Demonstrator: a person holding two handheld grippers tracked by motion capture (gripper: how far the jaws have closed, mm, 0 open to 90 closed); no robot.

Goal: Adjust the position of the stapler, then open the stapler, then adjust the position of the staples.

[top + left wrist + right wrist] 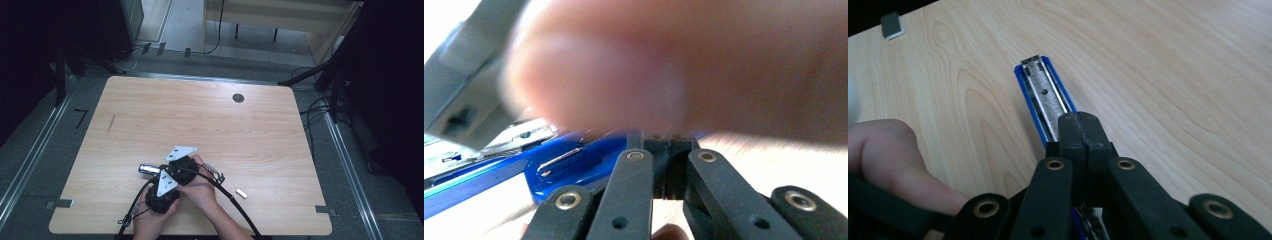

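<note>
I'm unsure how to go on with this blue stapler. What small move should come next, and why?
Probably ease the right gripper back a little: its jaws are shut over the rear of the open blue stapler, whose bare metal channel lies exposed, and the staple strip waits untouched on the table.

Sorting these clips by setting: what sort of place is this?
Probably a lab or office recording station: a bare wooden table ringed by dark metal framing, loose cables on grey carpet, and a desk beyond.
</note>
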